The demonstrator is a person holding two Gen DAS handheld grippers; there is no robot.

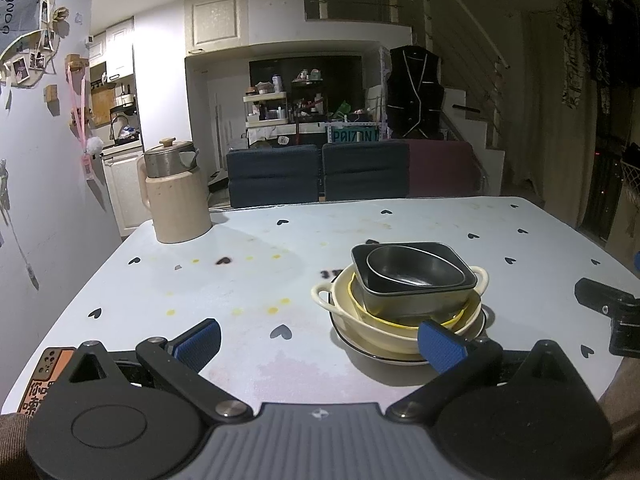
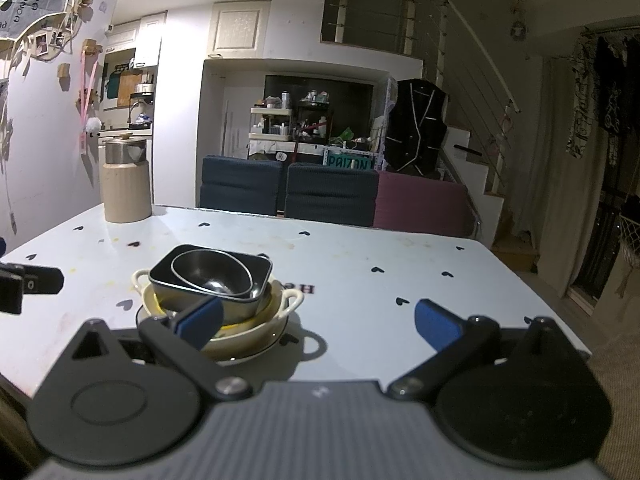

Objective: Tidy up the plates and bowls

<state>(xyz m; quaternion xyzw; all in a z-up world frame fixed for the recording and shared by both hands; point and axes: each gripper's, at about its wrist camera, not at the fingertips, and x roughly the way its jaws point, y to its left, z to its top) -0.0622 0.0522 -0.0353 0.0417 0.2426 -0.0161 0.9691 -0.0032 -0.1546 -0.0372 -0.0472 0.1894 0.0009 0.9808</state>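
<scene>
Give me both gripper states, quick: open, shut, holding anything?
Left gripper: open, holding nothing, near the stack of dishes.
Right gripper: open, holding nothing, its left finger in front of the stack.

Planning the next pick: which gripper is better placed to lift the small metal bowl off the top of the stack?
Roughly even. Both the left gripper and the right gripper are open and empty, flanking the stack. The metal bowl looks slightly nearer the right one, so marginally right.

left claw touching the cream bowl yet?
Cannot tell. In the left wrist view the left claw is open and its right pad overlaps the cream two-handled bowl, with no visible gap or contact. The right wrist view doesn't settle it.
</scene>
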